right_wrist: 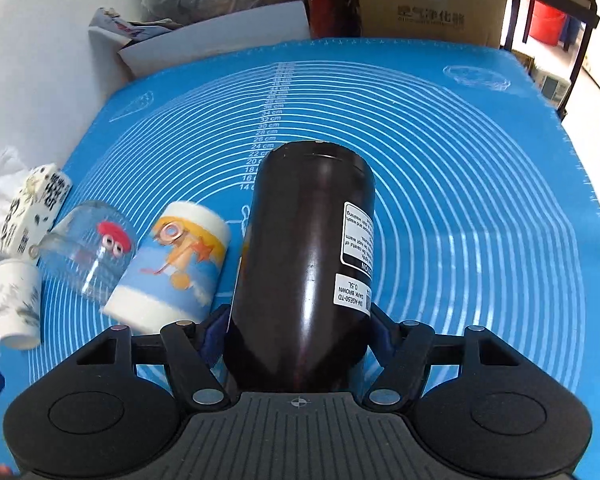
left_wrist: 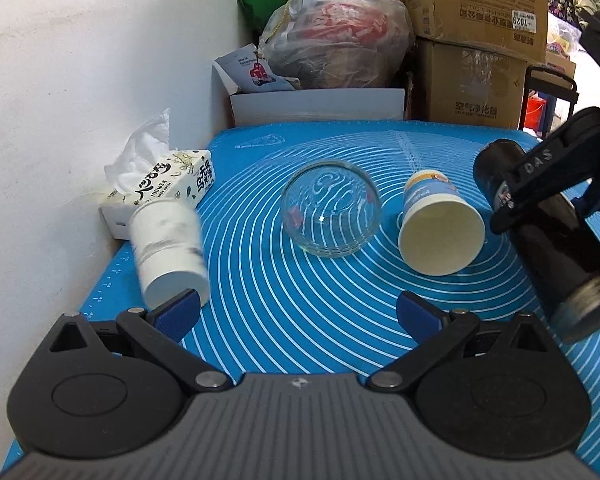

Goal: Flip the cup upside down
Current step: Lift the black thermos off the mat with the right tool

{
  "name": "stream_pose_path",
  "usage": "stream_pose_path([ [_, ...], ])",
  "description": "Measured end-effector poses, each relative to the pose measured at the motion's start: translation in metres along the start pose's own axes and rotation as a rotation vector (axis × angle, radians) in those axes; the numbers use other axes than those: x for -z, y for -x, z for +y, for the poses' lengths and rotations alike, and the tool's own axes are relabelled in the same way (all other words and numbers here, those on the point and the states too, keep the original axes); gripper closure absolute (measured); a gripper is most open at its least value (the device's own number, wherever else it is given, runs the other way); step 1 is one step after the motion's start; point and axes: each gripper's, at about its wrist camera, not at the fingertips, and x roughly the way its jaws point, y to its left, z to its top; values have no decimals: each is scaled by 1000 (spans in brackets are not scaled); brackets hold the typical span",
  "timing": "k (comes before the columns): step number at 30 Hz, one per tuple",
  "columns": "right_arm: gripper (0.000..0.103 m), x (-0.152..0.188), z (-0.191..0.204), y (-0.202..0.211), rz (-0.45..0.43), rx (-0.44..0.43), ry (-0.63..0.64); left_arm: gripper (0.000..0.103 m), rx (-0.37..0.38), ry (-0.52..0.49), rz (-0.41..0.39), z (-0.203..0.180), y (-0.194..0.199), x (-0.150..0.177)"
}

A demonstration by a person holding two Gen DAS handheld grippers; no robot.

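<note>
My right gripper (right_wrist: 298, 332) is shut on a dark brown flask cup (right_wrist: 306, 256), held tilted above the blue mat (right_wrist: 460, 200); in the left wrist view the flask (left_wrist: 548, 232) hangs at the right with its mouth toward the camera. My left gripper (left_wrist: 298, 312) is open and empty, low over the mat's near edge. A white paper cup (left_wrist: 168, 248) lies next to its left finger. A clear glass cup (left_wrist: 332, 208) and a blue-and-white cartoon paper cup (left_wrist: 436, 224) lie on their sides mid-mat; both show in the right wrist view, glass (right_wrist: 88, 252), paper cup (right_wrist: 172, 272).
A tissue box (left_wrist: 160, 192) sits against the white wall at the mat's left edge. A white box (left_wrist: 316, 104), a plastic bag (left_wrist: 336, 40) and cardboard cartons (left_wrist: 476, 40) stand behind the mat. The mat's right half (right_wrist: 500, 160) is bare.
</note>
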Motion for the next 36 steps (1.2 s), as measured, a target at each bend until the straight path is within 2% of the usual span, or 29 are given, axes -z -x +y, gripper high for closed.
stream_pose_path([
  [5,36,17,-1,28,3,-16,11,0,-1,0,-17,0,18,1],
  [13,36,68,-9,65,-4,4,20,0,22,-4,-23,-2,46,11],
  [23,36,113,-24,69,27,36,1,0,37,-27,-17,-10,61,21],
  [36,36,123,-23,60,58,18,-14,0,30,-46,2,-15,67,29],
])
